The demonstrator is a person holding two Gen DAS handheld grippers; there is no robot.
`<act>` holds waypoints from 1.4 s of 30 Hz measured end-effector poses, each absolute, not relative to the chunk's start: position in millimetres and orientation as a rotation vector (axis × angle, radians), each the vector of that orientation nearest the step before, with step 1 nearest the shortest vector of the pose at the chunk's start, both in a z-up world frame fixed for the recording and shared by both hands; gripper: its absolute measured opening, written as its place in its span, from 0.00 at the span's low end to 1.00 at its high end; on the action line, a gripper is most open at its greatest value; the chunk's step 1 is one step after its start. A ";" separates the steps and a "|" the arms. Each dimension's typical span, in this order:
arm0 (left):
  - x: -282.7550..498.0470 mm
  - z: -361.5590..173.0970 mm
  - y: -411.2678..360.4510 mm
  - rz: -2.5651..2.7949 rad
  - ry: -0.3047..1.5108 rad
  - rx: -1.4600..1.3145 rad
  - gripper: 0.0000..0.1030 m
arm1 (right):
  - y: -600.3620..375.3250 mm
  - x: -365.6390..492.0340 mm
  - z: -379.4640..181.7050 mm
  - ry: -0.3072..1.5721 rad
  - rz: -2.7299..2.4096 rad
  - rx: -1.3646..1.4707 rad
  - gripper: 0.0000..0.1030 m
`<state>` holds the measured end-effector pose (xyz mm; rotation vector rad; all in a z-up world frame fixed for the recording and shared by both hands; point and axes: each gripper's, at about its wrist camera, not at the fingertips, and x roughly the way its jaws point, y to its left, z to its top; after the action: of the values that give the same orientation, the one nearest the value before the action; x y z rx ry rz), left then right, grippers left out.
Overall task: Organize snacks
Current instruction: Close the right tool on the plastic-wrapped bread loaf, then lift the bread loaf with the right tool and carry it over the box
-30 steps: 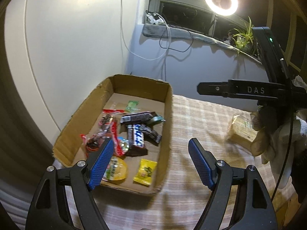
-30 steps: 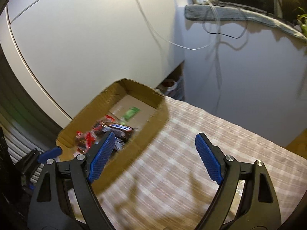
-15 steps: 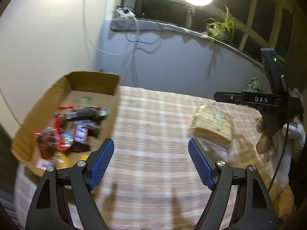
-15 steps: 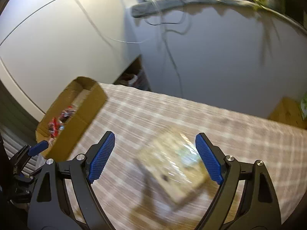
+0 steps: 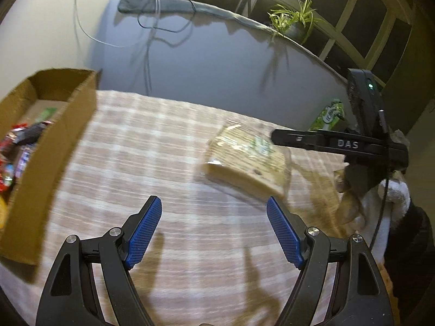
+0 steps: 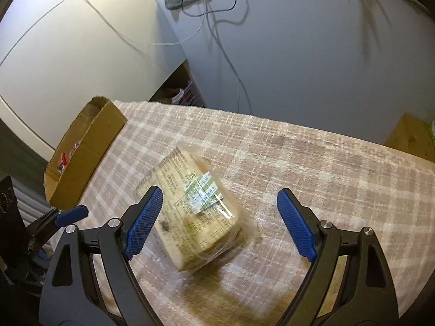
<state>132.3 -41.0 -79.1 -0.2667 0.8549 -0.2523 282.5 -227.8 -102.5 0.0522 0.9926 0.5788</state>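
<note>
Between the right gripper [image 6: 220,225] fingers [image 6: 142,221], spread wide and gripping nothing, lies a clear-wrapped tan snack pack [image 6: 190,217] with printed text and a green-white label; it sits closer to the left finger, contact not discernible. Pack rests flat on the checked tablecloth [image 6: 312,163], turned at an angle to the fingers. Left gripper [image 5: 214,231] likewise wide open and empty, poised over bare cloth [image 5: 163,163]; the same pack [image 5: 244,160] lies ahead and to its right, apart from both pads. Right gripper's black body [image 5: 339,144], marked "DAS", reaches in over the pack's far edge, held in a gloved hand [image 5: 353,201]. Cardboard box [image 5: 51,146] at the left table end, well apart from the pack, holds assorted wrapped candies [image 5: 19,146], red and dark wrappers; details blurred. Green bag [image 5: 329,114] stands beyond the table.
</note>
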 end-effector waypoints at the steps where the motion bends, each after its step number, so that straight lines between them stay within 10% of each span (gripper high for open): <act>1: 135.7 -81.4 -45.7 -0.261 0.861 -0.276 0.78 | -225.9 284.9 -104.9 1.000 0.594 0.039 0.86; 24: 181.6 -110.5 -75.7 -0.322 0.946 -0.387 0.78 | -195.7 290.6 -131.6 1.143 0.780 0.086 0.86; 28: 177.7 -106.4 -83.9 -0.350 0.934 -0.335 0.75 | -190.7 279.6 -130.4 1.152 0.788 0.070 0.70; 42: 152.9 -91.0 -71.4 -0.307 0.862 -0.235 0.69 | -164.8 235.5 -110.5 1.080 0.792 -0.001 0.66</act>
<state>152.9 -71.4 -91.0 -0.2352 0.8619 -0.3066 235.5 -164.8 -110.5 -0.0014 1.0795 0.7917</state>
